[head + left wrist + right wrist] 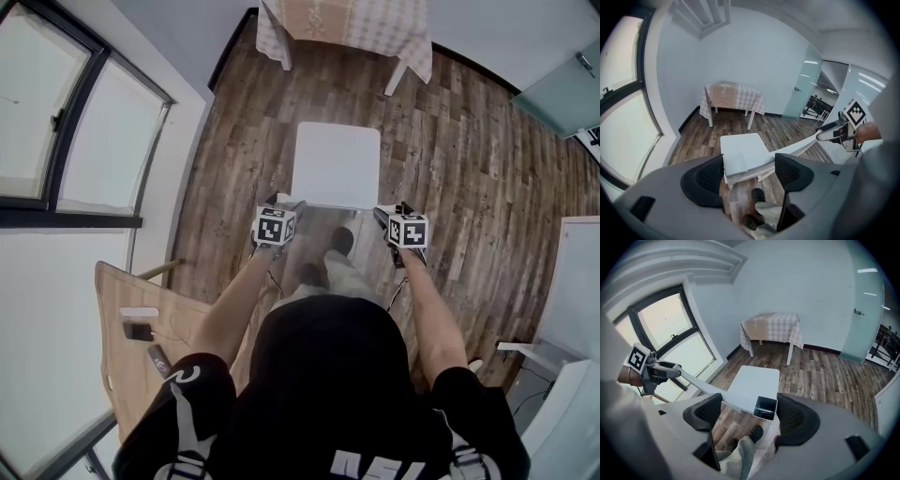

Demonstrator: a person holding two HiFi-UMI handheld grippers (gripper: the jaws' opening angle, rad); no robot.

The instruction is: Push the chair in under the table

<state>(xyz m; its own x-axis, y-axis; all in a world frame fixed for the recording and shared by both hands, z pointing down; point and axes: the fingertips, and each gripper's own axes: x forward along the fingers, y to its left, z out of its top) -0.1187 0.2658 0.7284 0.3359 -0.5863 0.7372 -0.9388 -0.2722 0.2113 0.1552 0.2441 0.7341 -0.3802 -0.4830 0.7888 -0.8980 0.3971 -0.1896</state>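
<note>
With jaws wide apart, the left gripper (750, 172) and right gripper (749, 414) straddle the ends of the chair (337, 164) back, with the table (347, 23) straight ahead.

Chair (337, 164): white seat, smooth and matt; the back rail is hollow square tube, open at its end.
Table (284, 56): smooth white legs, top covered by checked woven cloth (356, 23).
Floor (469, 159): wood-grain planks with a low sheen.
Left gripper (749, 173) and right gripper (749, 416): grey matt shell; black, finely textured pads (710, 177).
Door (865, 310): frosted glass.
</note>
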